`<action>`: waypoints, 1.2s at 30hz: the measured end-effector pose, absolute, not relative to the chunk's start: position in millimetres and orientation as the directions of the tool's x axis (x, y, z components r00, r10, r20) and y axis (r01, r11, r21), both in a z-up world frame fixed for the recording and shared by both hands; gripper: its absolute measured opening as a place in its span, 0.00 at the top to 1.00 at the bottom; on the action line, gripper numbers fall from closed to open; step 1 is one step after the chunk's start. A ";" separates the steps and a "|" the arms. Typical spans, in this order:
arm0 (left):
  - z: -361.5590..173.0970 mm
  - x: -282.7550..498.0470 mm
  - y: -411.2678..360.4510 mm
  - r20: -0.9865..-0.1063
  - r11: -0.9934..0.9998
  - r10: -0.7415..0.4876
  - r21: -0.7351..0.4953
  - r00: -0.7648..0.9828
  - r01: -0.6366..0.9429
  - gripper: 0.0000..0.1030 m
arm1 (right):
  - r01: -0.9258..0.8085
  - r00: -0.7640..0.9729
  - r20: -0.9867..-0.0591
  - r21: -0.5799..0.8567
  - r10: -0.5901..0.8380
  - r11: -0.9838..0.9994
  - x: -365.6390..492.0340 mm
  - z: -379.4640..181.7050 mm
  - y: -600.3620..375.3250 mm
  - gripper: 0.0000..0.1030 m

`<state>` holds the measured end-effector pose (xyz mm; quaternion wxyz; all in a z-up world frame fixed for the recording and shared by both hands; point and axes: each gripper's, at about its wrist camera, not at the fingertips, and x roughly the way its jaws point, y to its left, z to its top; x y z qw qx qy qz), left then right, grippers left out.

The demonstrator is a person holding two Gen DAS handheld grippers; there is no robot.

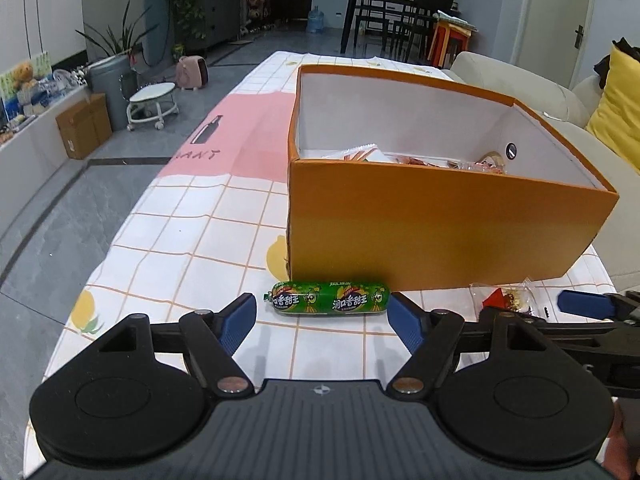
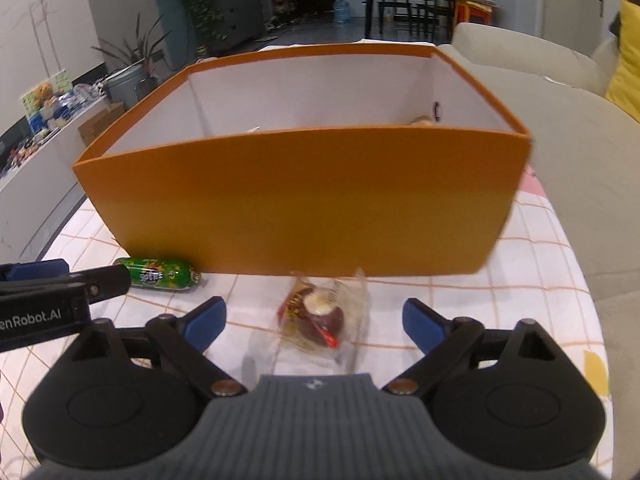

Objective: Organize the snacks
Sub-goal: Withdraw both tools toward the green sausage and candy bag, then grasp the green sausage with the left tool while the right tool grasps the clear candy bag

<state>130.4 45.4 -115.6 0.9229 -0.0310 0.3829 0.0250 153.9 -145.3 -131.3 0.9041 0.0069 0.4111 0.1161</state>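
Your left hand-held gripper (image 1: 322, 314) is spread around the green sausage (image 1: 328, 298); your right hand-held gripper (image 2: 314, 316) is spread around the wrapped candy (image 2: 320, 314). Both snacks lie on the tabletop (image 1: 192, 232) before the orange box (image 1: 432, 224).

Checked tablecloth (image 1: 180, 216) over table. Beige sofa (image 1: 520, 92) with yellow cushion (image 1: 616, 116) at right. Potted plant (image 1: 116, 44), white stool (image 1: 154, 102) on grey floor.

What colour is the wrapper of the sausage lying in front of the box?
Green, with yellow-white lettering and cartoon figures; the sausage shows best in the left wrist view.
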 end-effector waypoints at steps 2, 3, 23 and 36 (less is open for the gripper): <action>-116.3 133.9 45.3 -0.704 0.998 0.025 -0.027 0.710 -0.062 0.16 | -0.203 0.634 -0.745 0.098 0.207 0.974 159.3 -134.2 -142.8 0.19; -117.8 136.6 44.9 -0.703 0.998 0.034 -0.011 0.710 -0.059 0.16 | -0.201 0.630 -0.749 0.098 0.205 0.975 162.1 -135.9 -142.3 0.20; -139.3 165.7 59.7 -0.791 0.991 -0.131 -0.108 0.597 0.075 0.14 | -0.201 0.566 -0.796 0.121 0.216 0.972 166.4 -151.3 -151.6 0.55; -137.2 155.9 24.3 -0.829 0.977 -0.168 -0.067 0.533 0.204 0.47 | -0.214 0.527 -0.810 0.168 0.258 0.962 158.1 -147.9 -159.7 0.54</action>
